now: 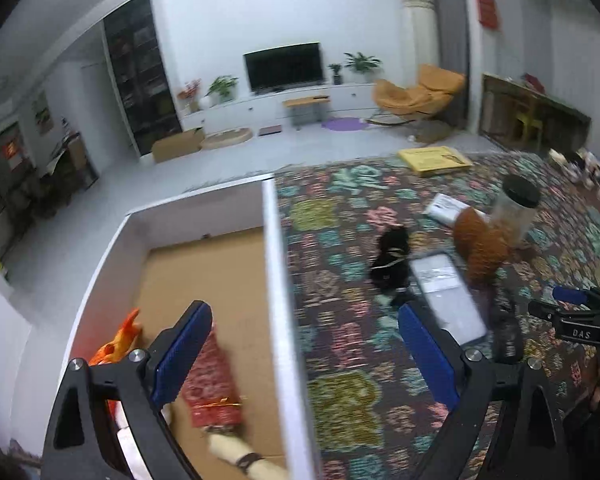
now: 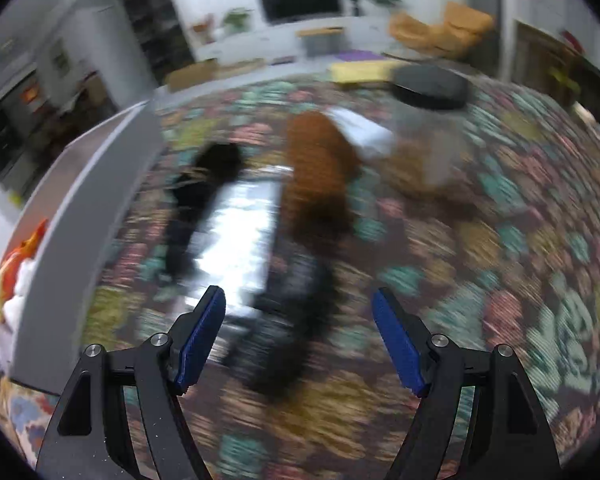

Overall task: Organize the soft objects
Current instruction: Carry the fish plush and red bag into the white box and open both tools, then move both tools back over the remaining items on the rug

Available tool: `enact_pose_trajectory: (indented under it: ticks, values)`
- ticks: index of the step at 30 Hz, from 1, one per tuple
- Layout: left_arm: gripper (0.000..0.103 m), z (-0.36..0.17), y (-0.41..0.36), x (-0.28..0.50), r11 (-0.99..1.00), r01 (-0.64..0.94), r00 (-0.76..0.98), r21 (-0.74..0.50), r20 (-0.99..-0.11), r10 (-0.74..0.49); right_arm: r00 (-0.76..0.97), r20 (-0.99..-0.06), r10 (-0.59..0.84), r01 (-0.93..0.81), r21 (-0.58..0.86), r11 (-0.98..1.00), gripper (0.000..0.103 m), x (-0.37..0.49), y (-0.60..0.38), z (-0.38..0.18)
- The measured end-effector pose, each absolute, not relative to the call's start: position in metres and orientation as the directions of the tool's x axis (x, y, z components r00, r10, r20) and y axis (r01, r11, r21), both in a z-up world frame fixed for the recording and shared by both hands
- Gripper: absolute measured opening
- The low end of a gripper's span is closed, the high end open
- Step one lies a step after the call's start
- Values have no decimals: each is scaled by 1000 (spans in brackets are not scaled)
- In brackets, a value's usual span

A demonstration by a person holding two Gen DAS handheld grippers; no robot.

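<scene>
Soft toys (image 1: 212,372) already lie in the white box (image 1: 278,280) under your left gripper (image 1: 304,360), jaws wide and empty. Right view: right gripper (image 2: 300,336), jaws wide, above a blurred dark item (image 2: 284,332) on the rug (image 2: 500,240); steady yourself, then centre it before closing.

My left gripper (image 1: 304,356) has two black arms shaped like big triangles, each with a triangle hole cut in it. Flat blue pads (image 1: 184,354) with tiny ridges sit on the inside of the fingers. Round silver screws (image 1: 137,356) shine at the joints. My right gripper (image 2: 300,336) looks just the same: black arms, blue pads (image 2: 398,344), silver screws (image 2: 159,339).
</scene>
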State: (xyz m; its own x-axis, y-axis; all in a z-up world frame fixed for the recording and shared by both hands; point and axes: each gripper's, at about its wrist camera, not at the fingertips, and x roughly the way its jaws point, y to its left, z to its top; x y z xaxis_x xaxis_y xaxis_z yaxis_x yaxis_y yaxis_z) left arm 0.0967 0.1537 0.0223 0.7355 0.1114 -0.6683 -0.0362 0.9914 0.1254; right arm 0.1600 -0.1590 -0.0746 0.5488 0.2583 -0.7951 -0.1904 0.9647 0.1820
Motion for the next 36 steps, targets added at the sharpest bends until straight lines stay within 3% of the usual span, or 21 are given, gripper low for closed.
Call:
enact_pose_trajectory:
  ticks: [9,13,18,21,28,36]
  values:
    - [94,29,108,98,990,12,745,140,-661,85,552,-807,208,-102,183,978,79,153,-199,-87]
    - [95,23,94,95,996,39,737,84,-675,28,571,-815,93,-57,73,996,79,158,-201,-100]
    - [98,-23,60,82,991,128,658,-38,-744,-114,544,-837,-58,54,-34,998,79,171,-212,-131]
    - [98,-75,44,80,985,148,568,-88,-808,-157,563,-825,-56,84,-11,996,83,171,-223,-142]
    - [98,-141,46,99,994,80,502,-76,-858,-106,606,-794,-46,87,9,996,90,169,-231,-146]
    - [99,-156,42,120,996,84,538,-6,-841,-50,606,-794,-45,87,10,996,93,171,-231,-148]
